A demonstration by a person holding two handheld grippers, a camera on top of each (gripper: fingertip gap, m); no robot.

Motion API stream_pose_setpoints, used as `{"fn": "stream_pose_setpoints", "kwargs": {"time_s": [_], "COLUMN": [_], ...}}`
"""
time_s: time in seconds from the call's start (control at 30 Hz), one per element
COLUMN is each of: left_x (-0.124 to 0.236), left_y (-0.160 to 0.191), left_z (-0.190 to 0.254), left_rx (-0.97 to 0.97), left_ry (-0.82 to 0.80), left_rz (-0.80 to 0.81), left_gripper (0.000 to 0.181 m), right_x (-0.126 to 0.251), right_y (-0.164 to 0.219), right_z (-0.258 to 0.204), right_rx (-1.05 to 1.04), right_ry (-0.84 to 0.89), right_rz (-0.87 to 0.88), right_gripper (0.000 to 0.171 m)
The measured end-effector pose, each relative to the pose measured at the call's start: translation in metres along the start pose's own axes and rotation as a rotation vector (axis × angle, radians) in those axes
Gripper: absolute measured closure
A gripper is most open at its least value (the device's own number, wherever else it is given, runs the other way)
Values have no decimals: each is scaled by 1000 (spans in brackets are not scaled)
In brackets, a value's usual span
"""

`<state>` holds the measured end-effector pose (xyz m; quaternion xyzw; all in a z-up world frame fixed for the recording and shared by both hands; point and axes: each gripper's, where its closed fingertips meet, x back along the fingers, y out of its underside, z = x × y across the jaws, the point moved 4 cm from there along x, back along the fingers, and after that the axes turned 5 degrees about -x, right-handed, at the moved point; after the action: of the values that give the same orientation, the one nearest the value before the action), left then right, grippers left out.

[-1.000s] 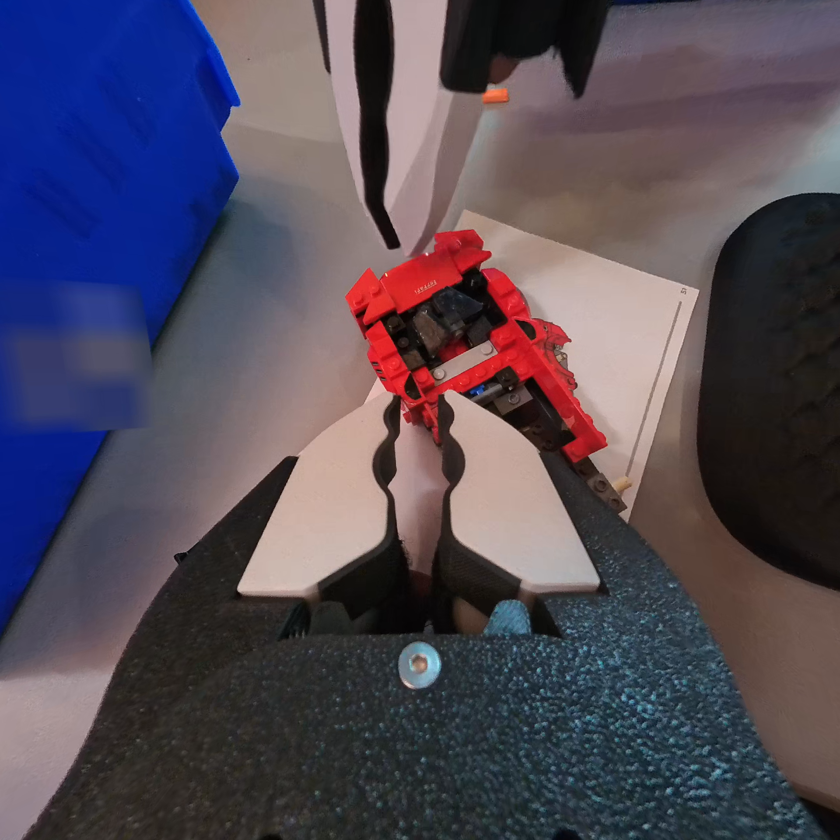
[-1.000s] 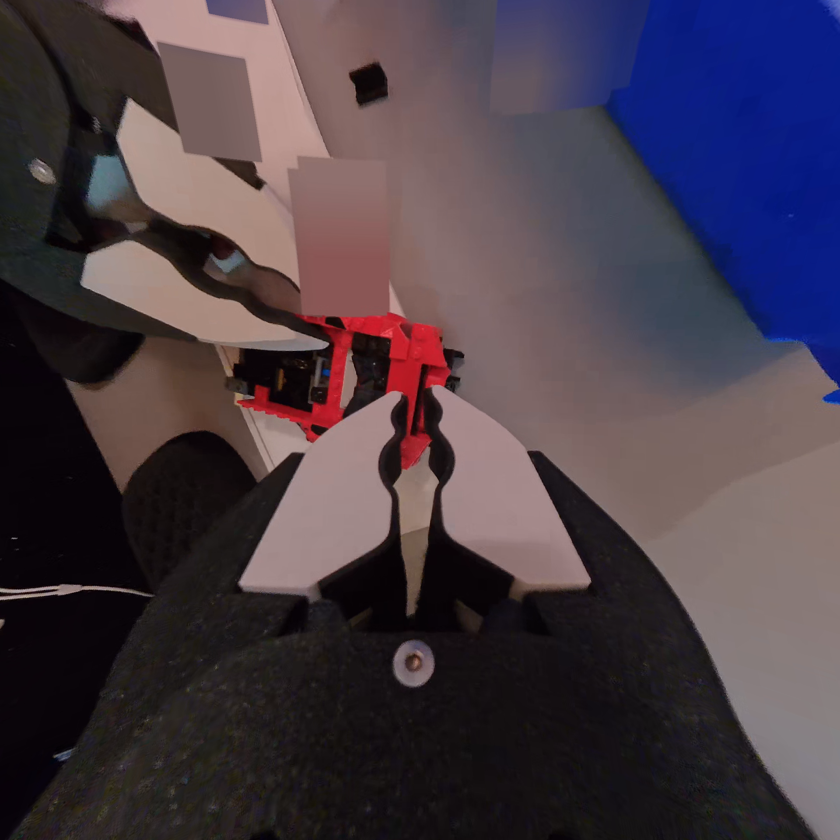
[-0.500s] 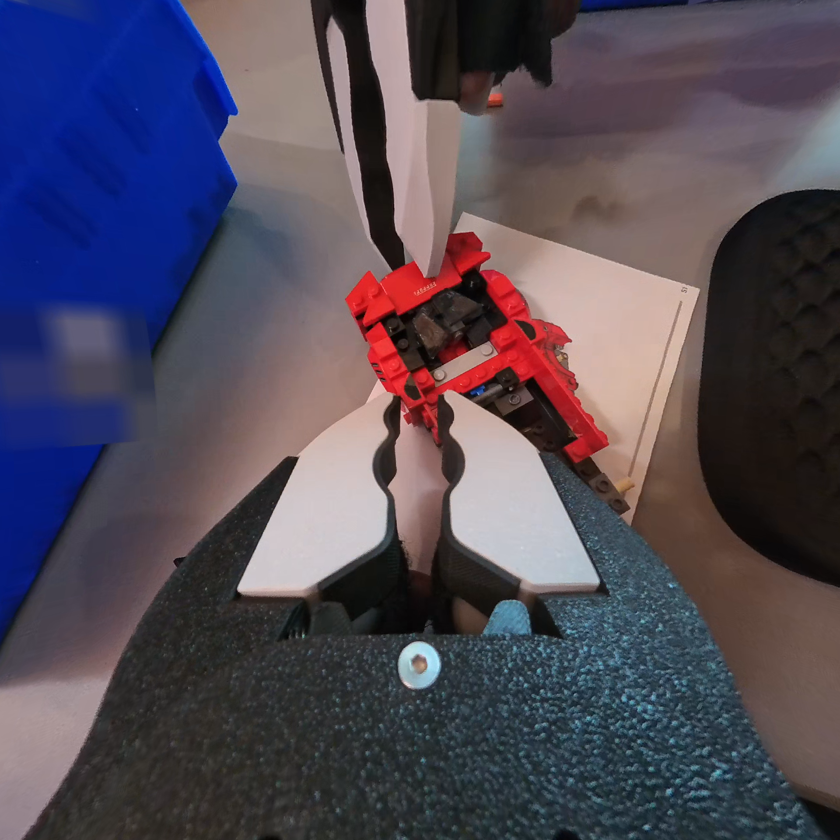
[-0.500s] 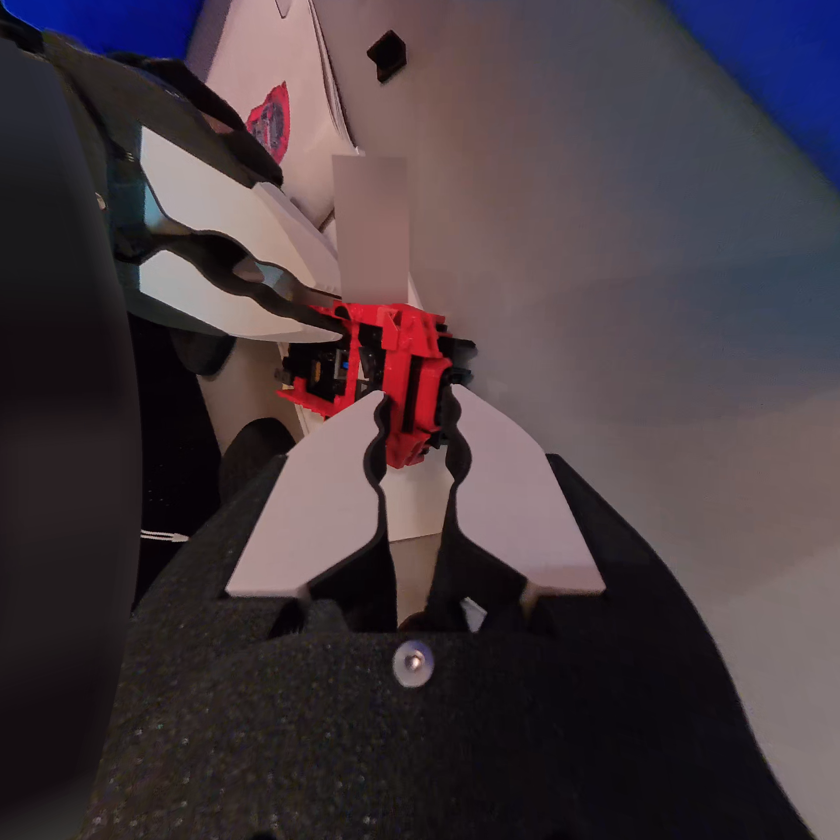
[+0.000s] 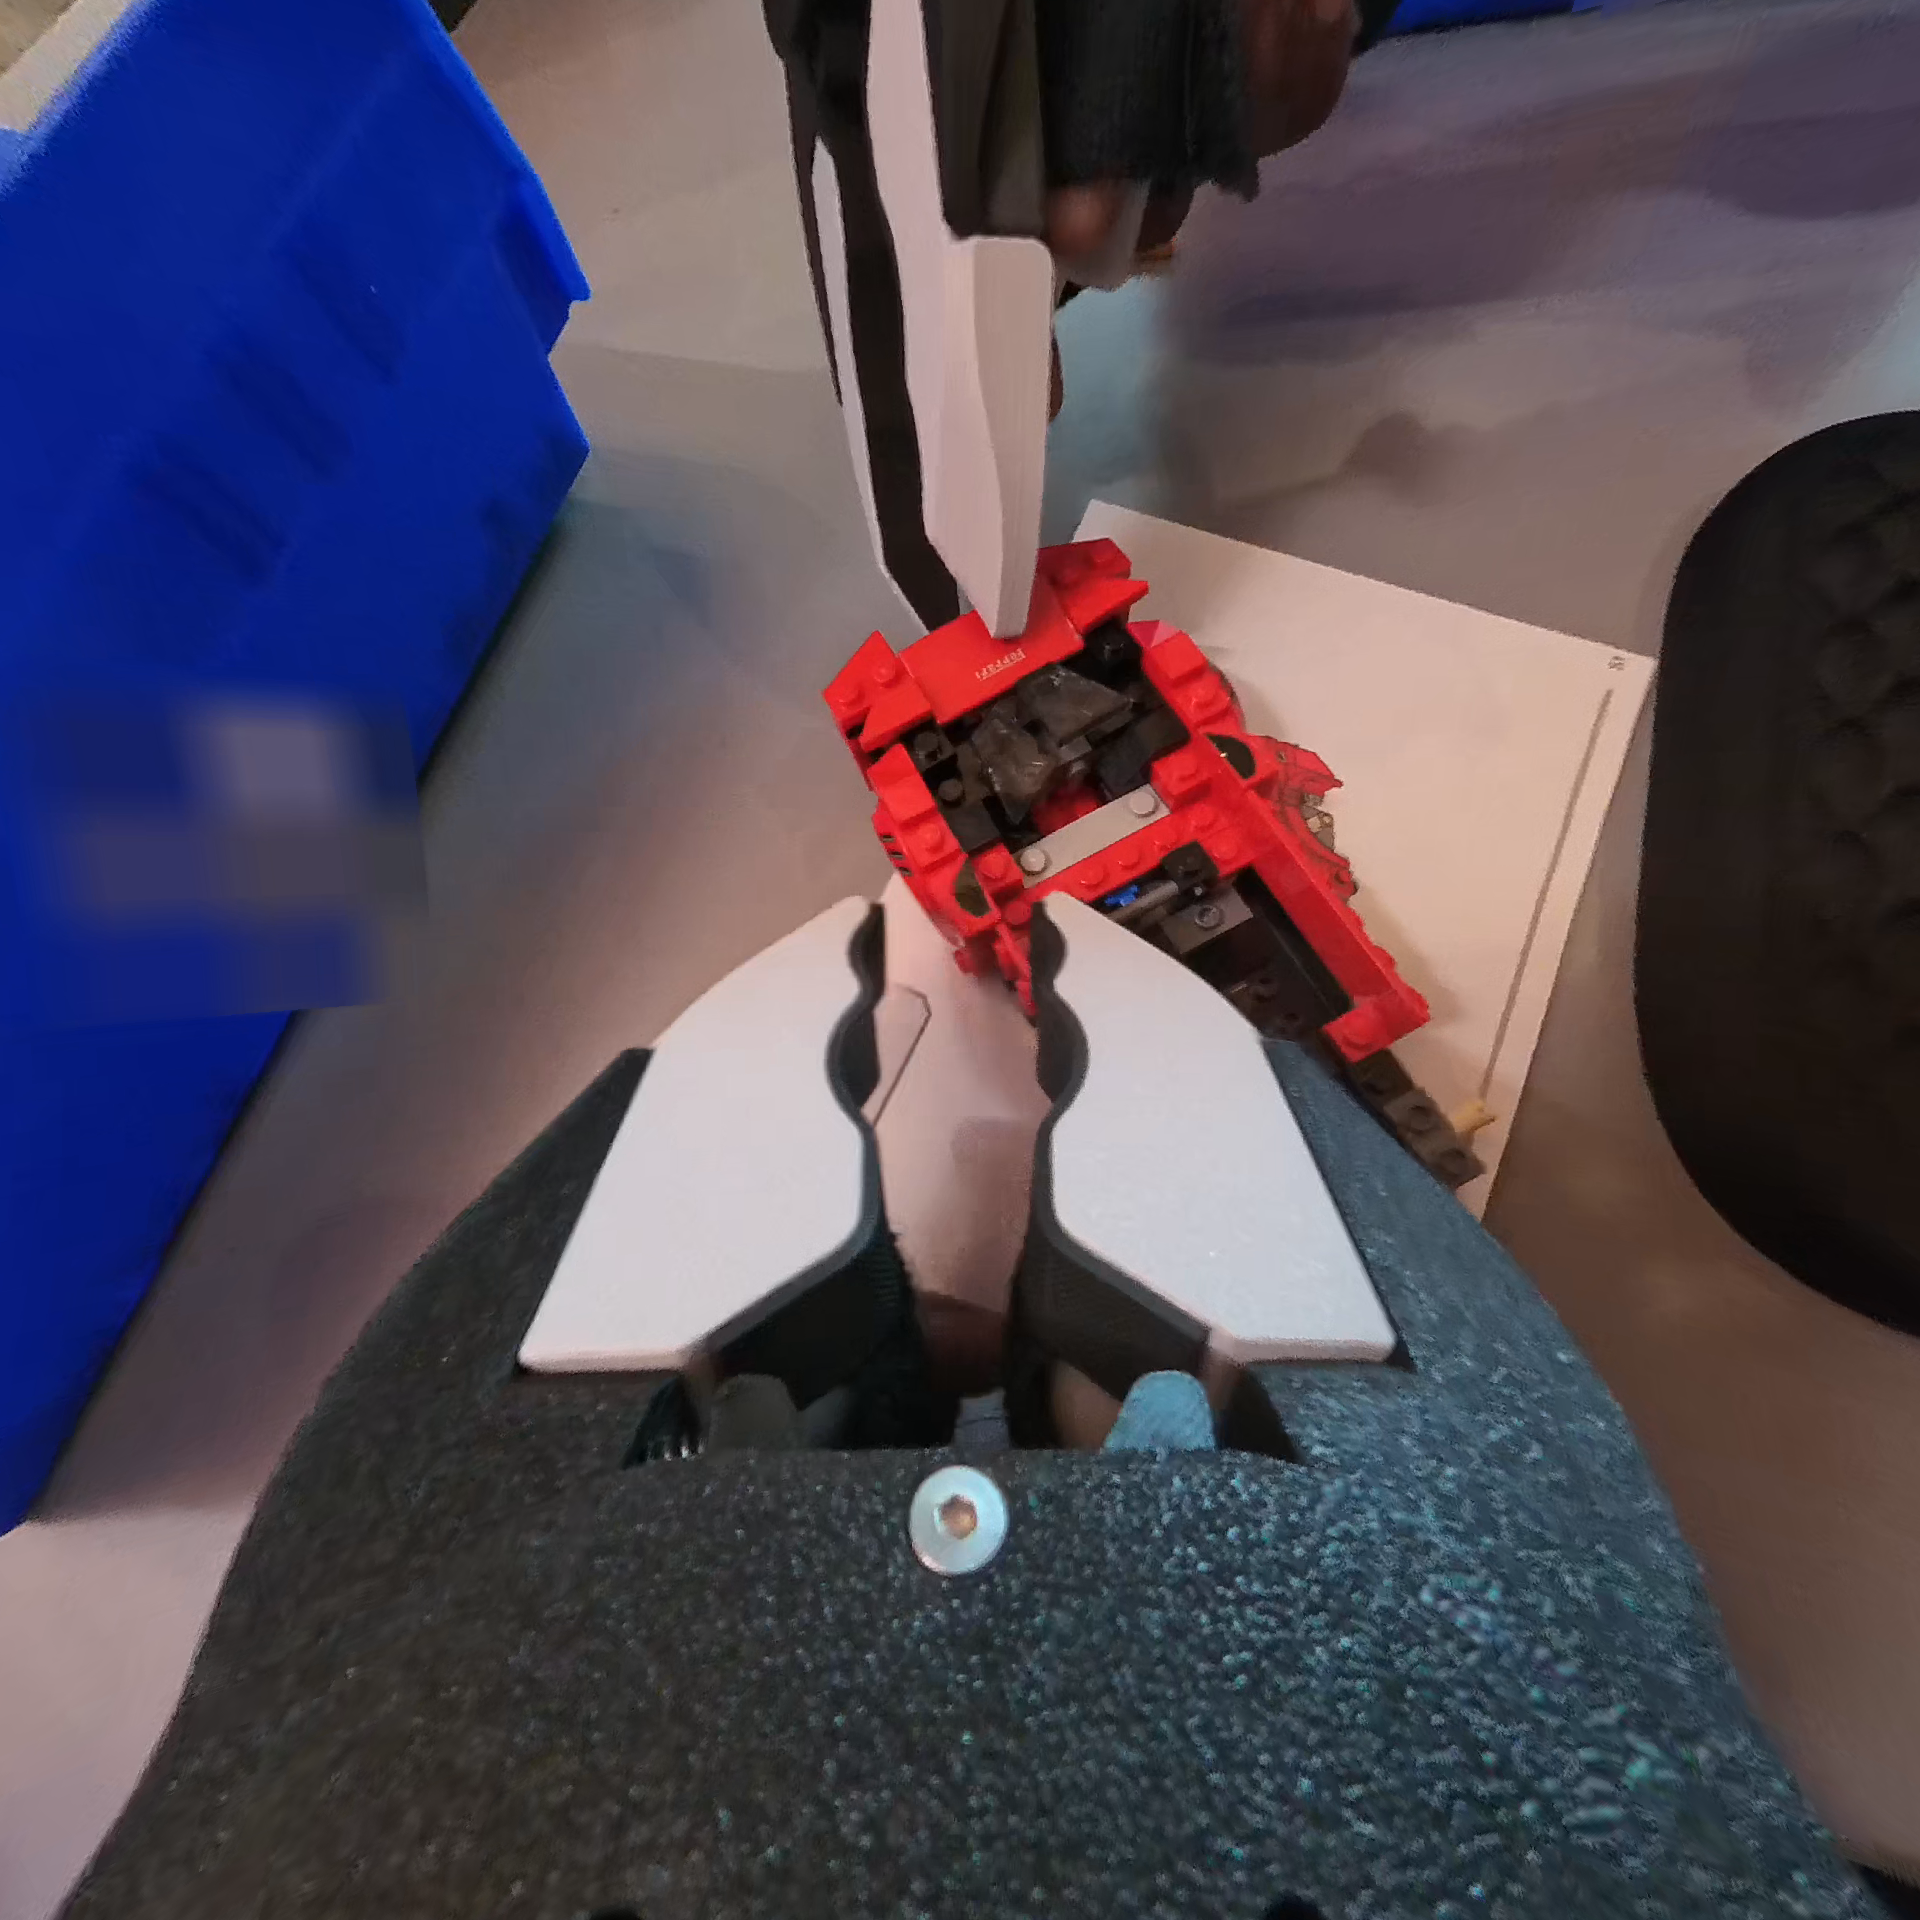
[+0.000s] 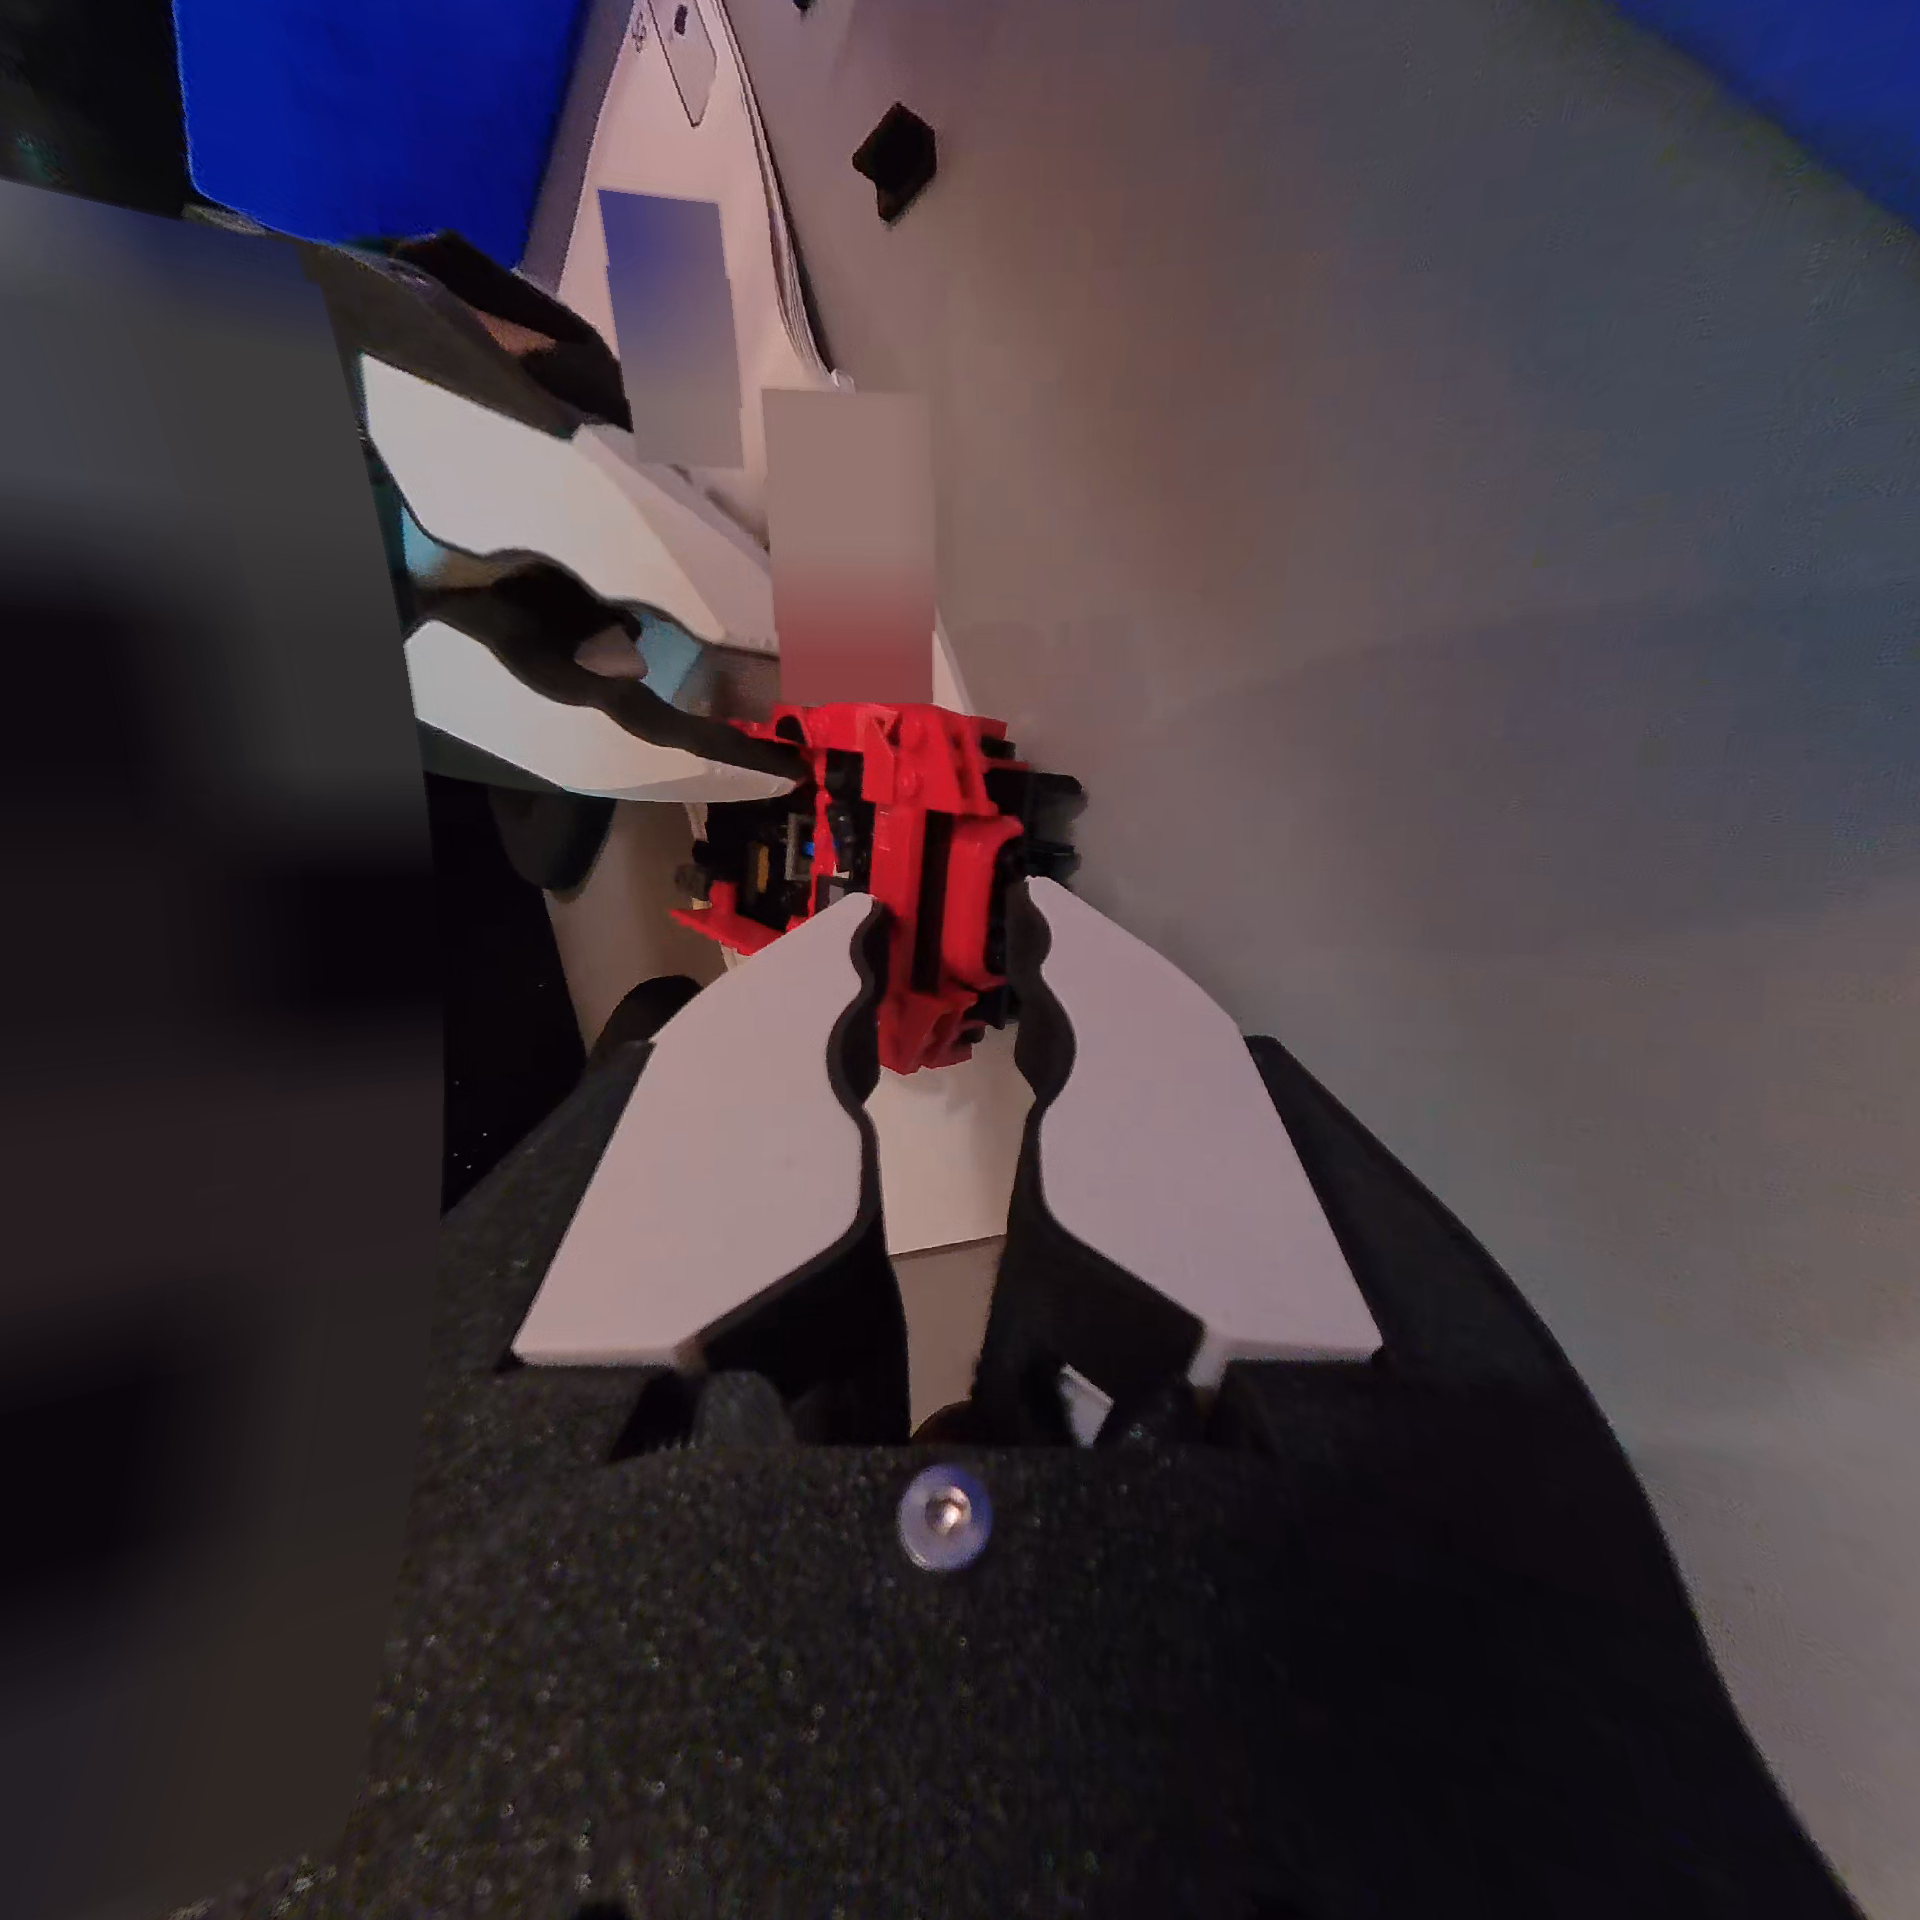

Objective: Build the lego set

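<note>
A red and black lego car [image 5: 1060,790] lies on a white paper sheet [image 5: 1434,727]. My left gripper [image 5: 956,920] is at its near side, with the jaws closed on a red edge of the car. In the right wrist view it reaches in from the left and its tips meet on the car. My right gripper [image 6: 945,904] has the car's end [image 6: 935,914] between its fingers, and both pads touch it. In the left wrist view it comes down from above onto the car's far end, its white fingers [image 5: 987,436] on the red plate.
A blue bin [image 5: 260,520] stands close on the left. A black textured pad [image 5: 1787,883] lies to the right of the sheet. A small black piece [image 6: 894,156] lies on the grey table beyond the car. A gloved hand [image 5: 1122,125] holds the right gripper. My hands' fingertips stand some 6 cm from each other.
My right gripper has come down from above the table, opened wider and taken the car's far end between its fingers. My left gripper has stayed in place on the near side.
</note>
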<state>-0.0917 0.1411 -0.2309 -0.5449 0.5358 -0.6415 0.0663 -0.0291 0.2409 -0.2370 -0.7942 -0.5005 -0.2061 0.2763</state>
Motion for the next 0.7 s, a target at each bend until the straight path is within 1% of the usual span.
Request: {"fn": "stream_pose_setpoints", "kwargs": {"time_s": [0.1,0.13,0.2,0.23,0.27,0.33,0.4,0.47,0.53,0.57,0.63,0.7], "left_x": [5,6,8,8,7,8,13,21,26,26,20,15], "left_y": [0,-2,-4,-3,-1,4,3,-1,-2,-1,6,14], "left_z": [0,5,16,20,22,26,29,35,44,51,58,55], "left_rx": [-25,-30,-15,-17,-33,-67,-58,-12,26,33,2,-46], "left_ry": [-27,-1,61,66,63,48,36,41,34,29,-13,-65], "left_rz": [-25,-21,-27,-36,-53,-90,-95,-74,-85,-103,-169,-240], "left_gripper": [129,105,103,107,111,112,109,96,71,64,60,64], "right_x": [-3,-4,-4,-4,-3,1,10,19,21,18,11,4], "right_y": [3,3,4,5,6,8,9,12,19,23,30,35], "right_z": [-4,-4,-6,-7,-7,-11,-18,-18,-16,-17,-15,-14], "right_rx": [6,4,0,1,8,35,91,156,243,279,312,339], "right_ry": [7,17,46,61,77,88,56,45,25,-2,-24,-21], "right_rz": [-3,6,27,37,45,68,118,158,168,170,159,154], "right_gripper": [149,149,149,149,149,145,139,130,124,120,115,113]}}
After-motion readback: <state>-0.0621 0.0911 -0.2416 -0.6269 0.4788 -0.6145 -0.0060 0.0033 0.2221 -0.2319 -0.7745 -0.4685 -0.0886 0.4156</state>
